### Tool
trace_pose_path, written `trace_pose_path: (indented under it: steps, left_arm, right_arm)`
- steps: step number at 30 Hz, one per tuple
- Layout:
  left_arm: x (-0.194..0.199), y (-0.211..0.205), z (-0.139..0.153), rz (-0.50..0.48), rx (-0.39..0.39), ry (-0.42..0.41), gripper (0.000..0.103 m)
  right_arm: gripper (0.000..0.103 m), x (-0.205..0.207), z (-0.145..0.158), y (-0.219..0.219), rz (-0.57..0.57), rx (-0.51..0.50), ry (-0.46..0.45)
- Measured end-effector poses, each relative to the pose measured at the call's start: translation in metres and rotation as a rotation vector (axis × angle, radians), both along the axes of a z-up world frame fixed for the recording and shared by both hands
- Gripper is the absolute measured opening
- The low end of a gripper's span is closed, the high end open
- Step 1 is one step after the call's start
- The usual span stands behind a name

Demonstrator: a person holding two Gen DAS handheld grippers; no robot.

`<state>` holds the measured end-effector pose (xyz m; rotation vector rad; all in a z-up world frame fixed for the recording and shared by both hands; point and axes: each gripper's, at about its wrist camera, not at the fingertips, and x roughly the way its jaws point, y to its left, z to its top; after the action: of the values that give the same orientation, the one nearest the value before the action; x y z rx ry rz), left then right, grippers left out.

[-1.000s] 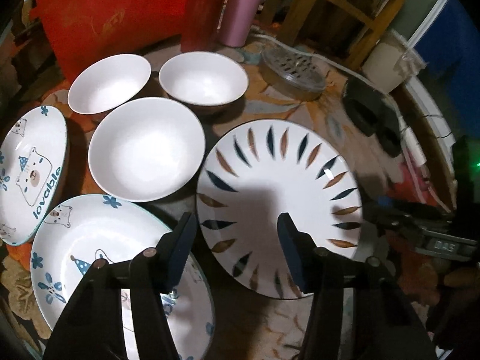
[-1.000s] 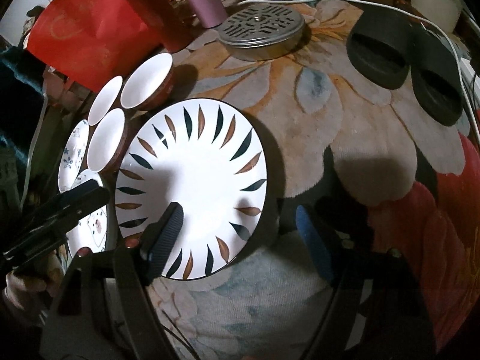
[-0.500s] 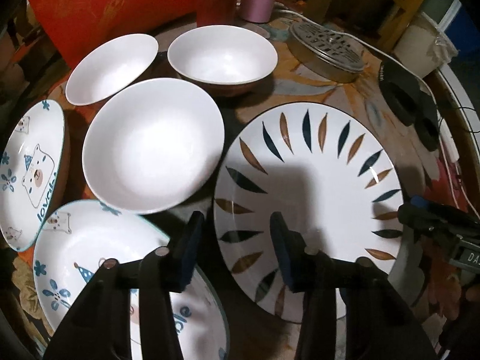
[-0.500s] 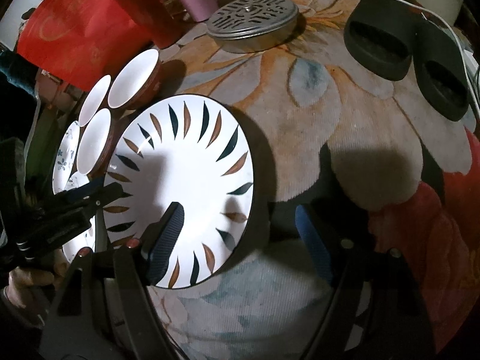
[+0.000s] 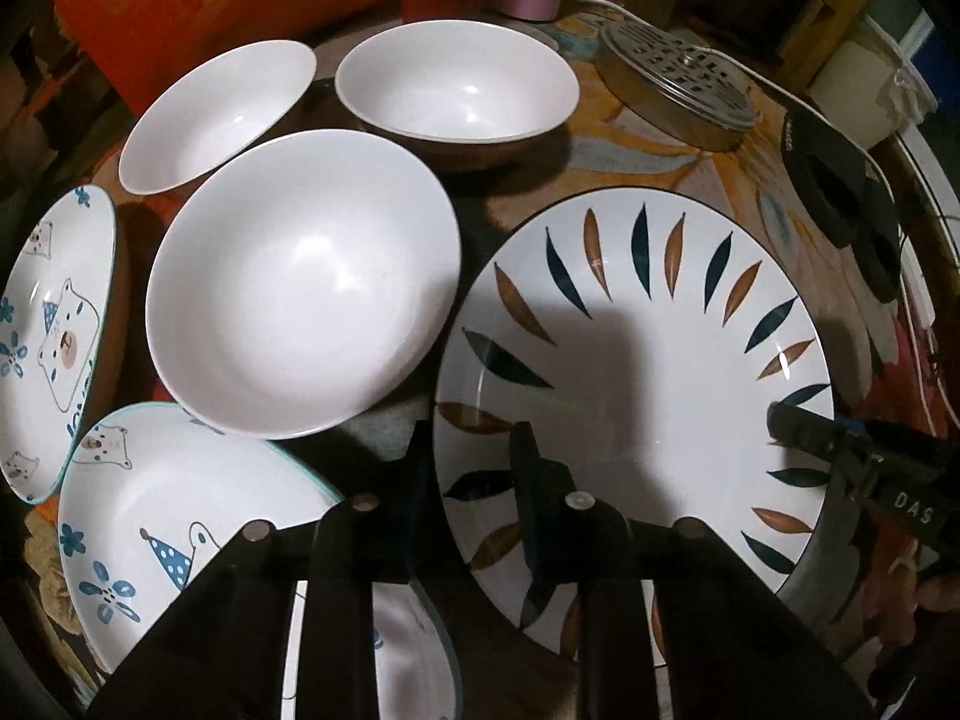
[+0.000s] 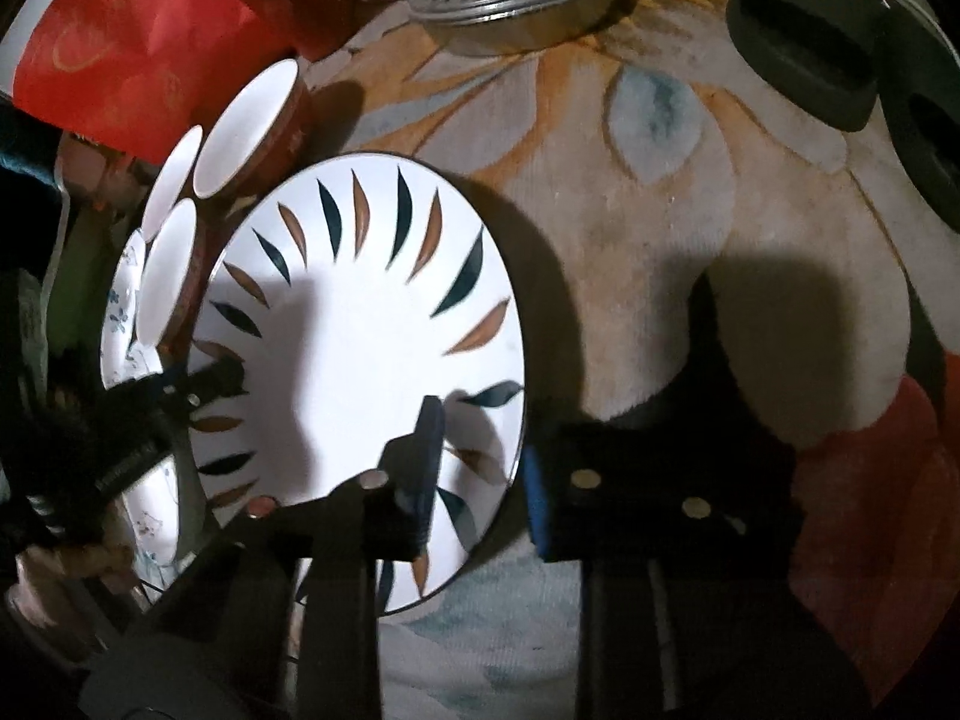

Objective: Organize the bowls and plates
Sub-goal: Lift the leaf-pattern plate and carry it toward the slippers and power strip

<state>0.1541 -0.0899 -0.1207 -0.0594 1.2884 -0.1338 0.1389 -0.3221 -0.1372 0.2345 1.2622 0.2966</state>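
Leaf-pattern plate (image 5: 648,360) centre-right on floral mat (image 6: 660,240) | left gripper (image 5: 471,450) jaws just closing, clamped on its left rim | right gripper (image 6: 480,450) jaws just closing, clamped on its right rim

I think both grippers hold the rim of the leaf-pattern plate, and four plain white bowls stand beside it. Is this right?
Not quite: there are three plain white bowls, not four. The left wrist view shows them: the nearest bowl, one behind it and one beside the pink tumbler. The rest holds: the left gripper and the right gripper each have their jaws closed on the rim of the leaf-pattern plate.
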Motion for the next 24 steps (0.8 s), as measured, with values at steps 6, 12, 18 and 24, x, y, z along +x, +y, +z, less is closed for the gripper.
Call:
trace_pose_path:
  steps: [6, 12, 18, 24]
  left_arm:
    - [-0.005, -0.001, 0.002, -0.042, -0.005, -0.019, 0.02]
    - [-0.012, -0.007, 0.013, -0.075, -0.011, -0.049, 0.019]
    - [-0.015, -0.031, 0.031, -0.136, -0.02, -0.092, 0.019]
    - [-0.018, -0.074, 0.041, -0.221, -0.04, -0.113, 0.019]
  right_arm:
    - [0.019, -0.004, 0.003, -0.003, 0.033, -0.022, -0.018]
    - [0.019, -0.013, 0.008, -0.008, 0.039, -0.029, -0.045]
    - [0.019, -0.025, 0.022, -0.025, -0.003, -0.003, -0.072]
    - [0.019, -0.042, 0.035, -0.057, -0.06, -0.008, -0.093]
